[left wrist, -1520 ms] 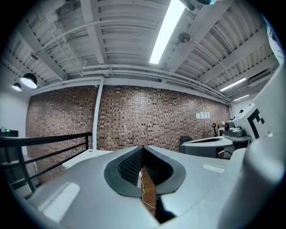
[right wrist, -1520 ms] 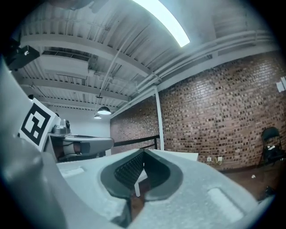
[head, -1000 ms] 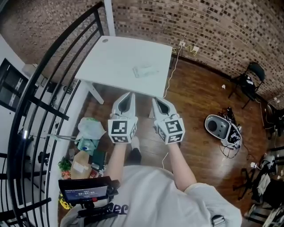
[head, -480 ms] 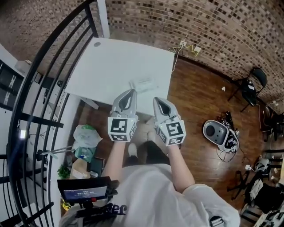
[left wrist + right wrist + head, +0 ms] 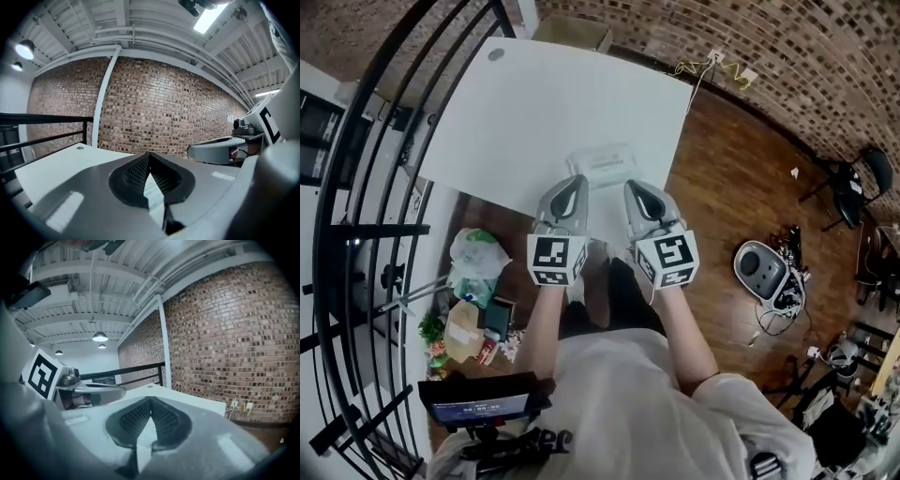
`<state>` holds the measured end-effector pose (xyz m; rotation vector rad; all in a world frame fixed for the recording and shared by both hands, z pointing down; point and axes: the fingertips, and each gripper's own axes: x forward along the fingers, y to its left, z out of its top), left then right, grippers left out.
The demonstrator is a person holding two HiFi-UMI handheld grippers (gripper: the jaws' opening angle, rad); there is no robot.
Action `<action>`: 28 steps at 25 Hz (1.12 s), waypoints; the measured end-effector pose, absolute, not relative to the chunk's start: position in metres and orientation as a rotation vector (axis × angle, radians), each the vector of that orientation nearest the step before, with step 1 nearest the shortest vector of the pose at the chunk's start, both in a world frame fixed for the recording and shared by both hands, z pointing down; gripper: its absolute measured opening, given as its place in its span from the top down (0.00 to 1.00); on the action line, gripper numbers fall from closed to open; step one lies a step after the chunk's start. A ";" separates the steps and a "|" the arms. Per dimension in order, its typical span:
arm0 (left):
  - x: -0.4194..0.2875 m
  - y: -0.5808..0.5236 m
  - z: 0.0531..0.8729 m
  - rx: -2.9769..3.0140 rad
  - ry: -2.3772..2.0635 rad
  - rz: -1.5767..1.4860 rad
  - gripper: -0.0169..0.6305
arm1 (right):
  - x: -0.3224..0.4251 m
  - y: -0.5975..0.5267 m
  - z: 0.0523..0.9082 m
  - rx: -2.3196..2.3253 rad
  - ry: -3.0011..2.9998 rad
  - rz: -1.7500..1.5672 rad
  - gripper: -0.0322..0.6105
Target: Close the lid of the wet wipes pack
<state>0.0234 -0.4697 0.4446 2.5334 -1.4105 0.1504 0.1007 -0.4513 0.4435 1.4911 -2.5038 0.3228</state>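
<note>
Seen only in the head view: one pale flat wet wipes pack [image 5: 602, 167] on one white rectangular table [image 5: 516, 112], near its front edge, just ahead of two grey grippers held side by side, left gripper [image 5: 574, 180] and right gripper [image 5: 635, 186]. Shown only by the gripper views: both pairs of jaws pressed together at the tips, pinching nothing. Lid position unreadable.

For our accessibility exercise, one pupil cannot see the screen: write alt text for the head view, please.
From above, a person holds the left tool and right tool side by side, jaws together, pointing at a wet wipes pack lying near the closest edge of a white table. A wooden floor and brick wall lie beyond.
</note>
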 end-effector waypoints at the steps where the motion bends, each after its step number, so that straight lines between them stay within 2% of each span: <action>1: 0.026 -0.474 0.451 2.525 -1.409 0.165 0.95 | 0.103 -0.456 0.451 1.476 -2.498 0.339 0.97; 14: 0.024 -0.509 0.531 2.364 -1.451 0.279 0.95 | 0.094 -0.505 0.536 1.254 -2.442 0.445 0.97; 28: 0.023 -0.517 0.571 2.314 -1.444 0.305 0.95 | 0.083 -0.515 0.591 1.183 -2.384 0.486 0.97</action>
